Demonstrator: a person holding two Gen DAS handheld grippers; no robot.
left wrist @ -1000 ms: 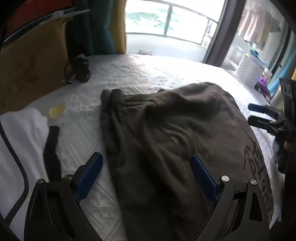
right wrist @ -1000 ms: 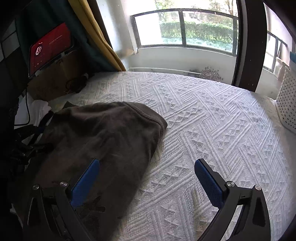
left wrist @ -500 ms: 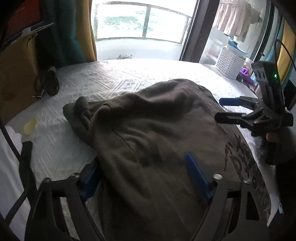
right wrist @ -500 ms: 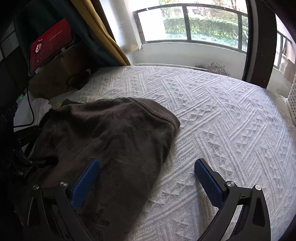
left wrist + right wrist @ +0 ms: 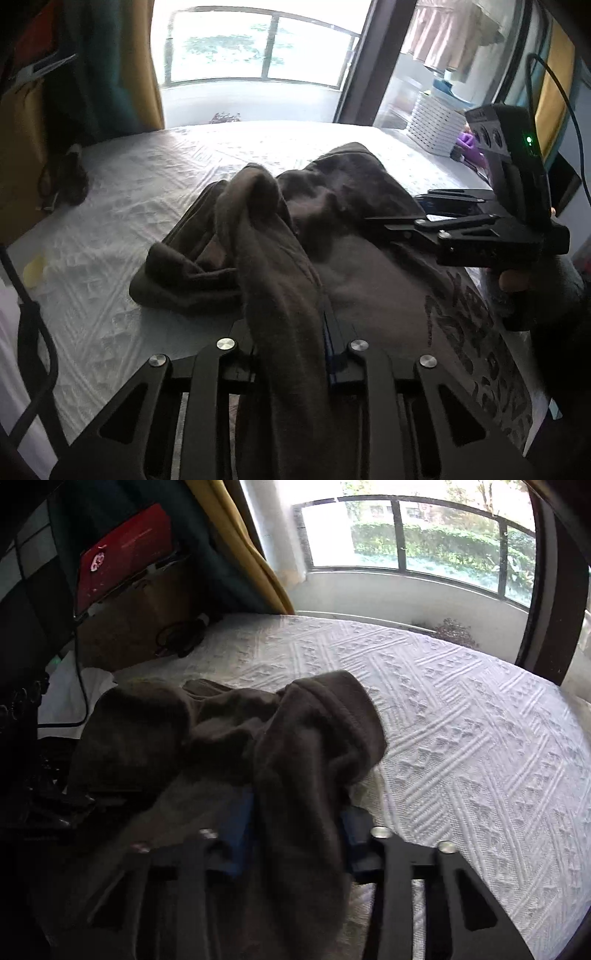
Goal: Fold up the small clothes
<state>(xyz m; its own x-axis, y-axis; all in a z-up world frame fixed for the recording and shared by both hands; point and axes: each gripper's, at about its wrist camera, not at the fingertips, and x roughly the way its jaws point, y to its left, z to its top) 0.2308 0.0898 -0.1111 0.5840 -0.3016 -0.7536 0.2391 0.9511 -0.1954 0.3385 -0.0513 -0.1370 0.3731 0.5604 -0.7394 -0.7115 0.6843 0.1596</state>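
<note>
1. Looking along the left gripper (image 5: 291,343), both jaws have just been closing and now pinch a bunched ridge of the one dark brown garment (image 5: 354,280), which lies on the white quilted bedspread (image 5: 155,173). The pinch sits at the near edge, likely so that edge can be lifted and carried over for a fold. The cloth rises into a hump ahead of the jaws. To the right, the right gripper (image 5: 376,220) reaches into the same garment, a person's fingers (image 5: 513,282) round its handle. Printed lettering shows on the cloth near the lower right. One white slatted basket (image 5: 436,129) stands beyond the bed, and one small yellow object (image 5: 34,271) lies at the left.

2. Looking along the right gripper (image 5: 295,830), somewhat blurred, its jaws have likewise just been closing and clamp a fold of the garment (image 5: 229,731) between two blue pads (image 5: 240,823). Two grippers thus hold one garment at two points along its near side, which I judge prepares a shared lift. One red screen (image 5: 122,554) leans at the far left.
</note>
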